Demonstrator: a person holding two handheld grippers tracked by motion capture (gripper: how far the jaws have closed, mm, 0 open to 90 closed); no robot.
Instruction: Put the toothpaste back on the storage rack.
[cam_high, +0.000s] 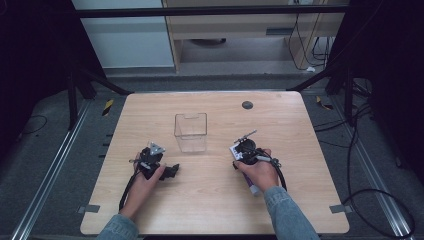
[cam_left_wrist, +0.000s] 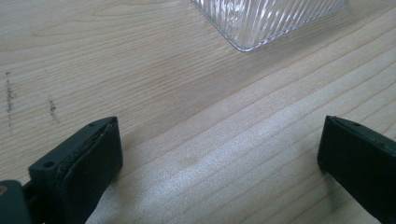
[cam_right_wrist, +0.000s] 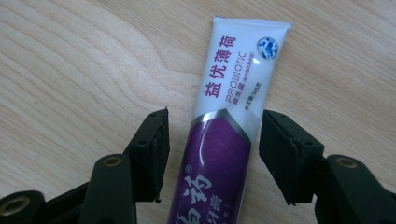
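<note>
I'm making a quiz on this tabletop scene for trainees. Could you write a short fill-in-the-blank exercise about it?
1. The right gripper has its jaws on either side of a white and ____ toothpaste tube.
2. The left gripper is ____, with bare table between its jaws.
3. The clear container stands ____ the two grippers in the high view.
4. The toothpaste tube lies flat on the ____ table.

Missing words: purple; open; between; wooden

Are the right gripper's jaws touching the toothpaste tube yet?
Apart. The right gripper view shows bare wood between each jaw of the right gripper and the toothpaste tube.
</note>
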